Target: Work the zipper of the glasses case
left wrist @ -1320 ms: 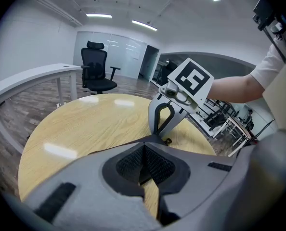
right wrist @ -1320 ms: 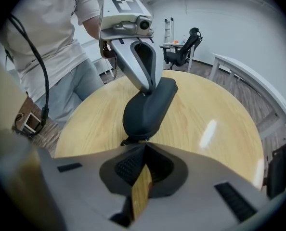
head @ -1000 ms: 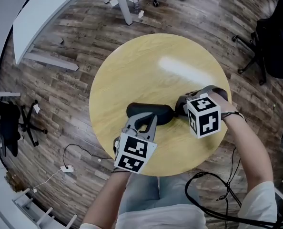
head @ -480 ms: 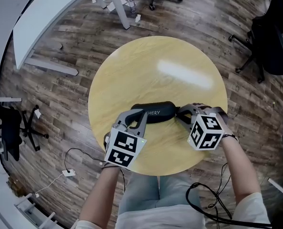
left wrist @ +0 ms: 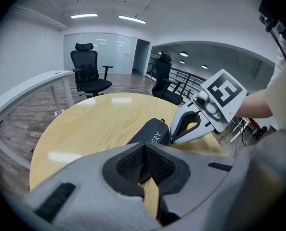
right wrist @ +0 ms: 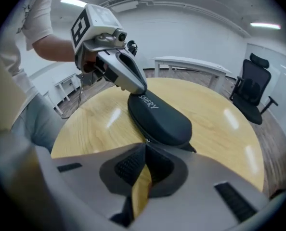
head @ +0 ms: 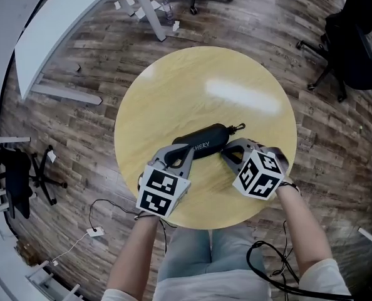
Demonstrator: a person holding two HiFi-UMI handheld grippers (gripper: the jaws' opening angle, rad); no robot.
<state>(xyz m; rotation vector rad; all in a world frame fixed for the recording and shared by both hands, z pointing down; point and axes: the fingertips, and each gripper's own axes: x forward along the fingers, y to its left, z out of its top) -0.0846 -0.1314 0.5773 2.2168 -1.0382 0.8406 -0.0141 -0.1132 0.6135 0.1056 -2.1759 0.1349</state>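
At the near middle of the round table (head: 173, 86), the glasses case (head: 205, 140) has swung, its right end now farther away (small tab (head: 238, 128) showing). The right gripper (head: 227, 156) has slid to its near side, and the left gripper (head: 181, 152) sits at its left end. Both have jaws closed on nothing, so the zipper looks not yet worked.

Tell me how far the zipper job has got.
Done: both claws are at the glasses case, which lies closed on the table. In hand: the shut left claw rests on its lettered end; the shut right claw sits at the zipper seam, any grip there unclear. Left: sliding the zipper; no opening shows.
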